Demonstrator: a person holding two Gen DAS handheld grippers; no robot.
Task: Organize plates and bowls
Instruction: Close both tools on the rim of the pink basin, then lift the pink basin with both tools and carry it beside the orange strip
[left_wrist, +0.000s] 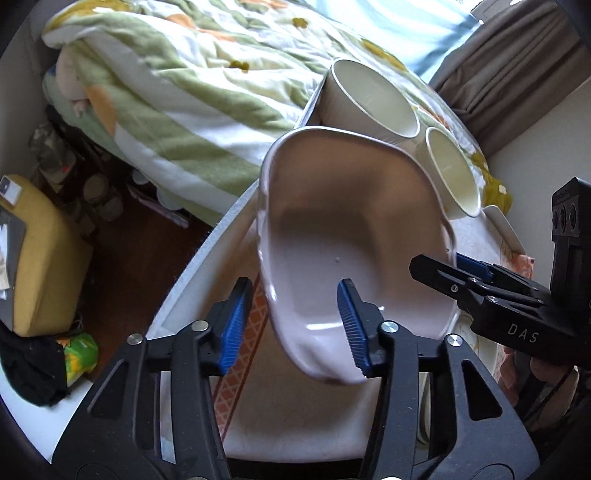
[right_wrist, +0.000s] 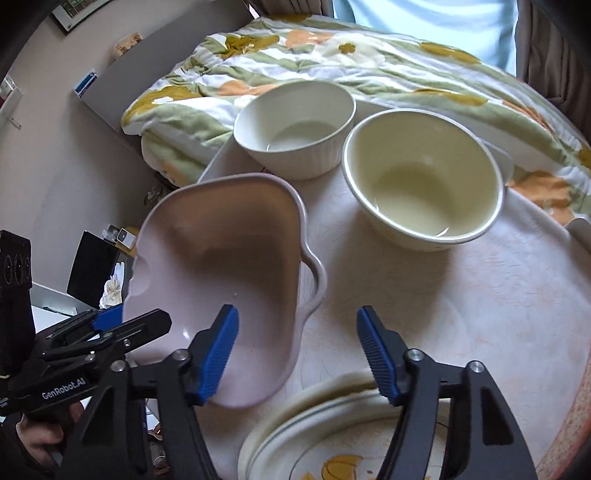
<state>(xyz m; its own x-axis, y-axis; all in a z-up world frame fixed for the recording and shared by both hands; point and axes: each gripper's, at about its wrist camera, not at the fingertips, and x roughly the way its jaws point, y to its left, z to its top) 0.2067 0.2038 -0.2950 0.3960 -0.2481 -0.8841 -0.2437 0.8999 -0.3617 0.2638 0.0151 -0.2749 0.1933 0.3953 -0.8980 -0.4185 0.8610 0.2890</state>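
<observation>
A pale pink dish (left_wrist: 332, 240) with a wavy rim sits tilted at the left of the round table. My left gripper (left_wrist: 295, 326) straddles the dish's near-left rim, one blue pad outside and one inside. The pads show a gap to the wall, so it is open. My right gripper (right_wrist: 297, 347) is open around the dish's (right_wrist: 229, 258) right rim, its left pad inside and its right pad over the tablecloth. Behind the dish stand a white ribbed bowl (right_wrist: 295, 125) and a cream bowl (right_wrist: 421, 181). Stacked plates (right_wrist: 332, 435) lie under my right gripper. Whether the dish rests on anything I cannot tell.
The tablecloth (right_wrist: 480, 314) shows bare to the right of the dish. A bed with a flowered quilt (right_wrist: 369, 55) runs just behind the table. Left of the table's edge (left_wrist: 218, 236) are a dark floor, a yellow cushion (left_wrist: 40, 251) and clutter. A hand (right_wrist: 37, 435) holds the left gripper.
</observation>
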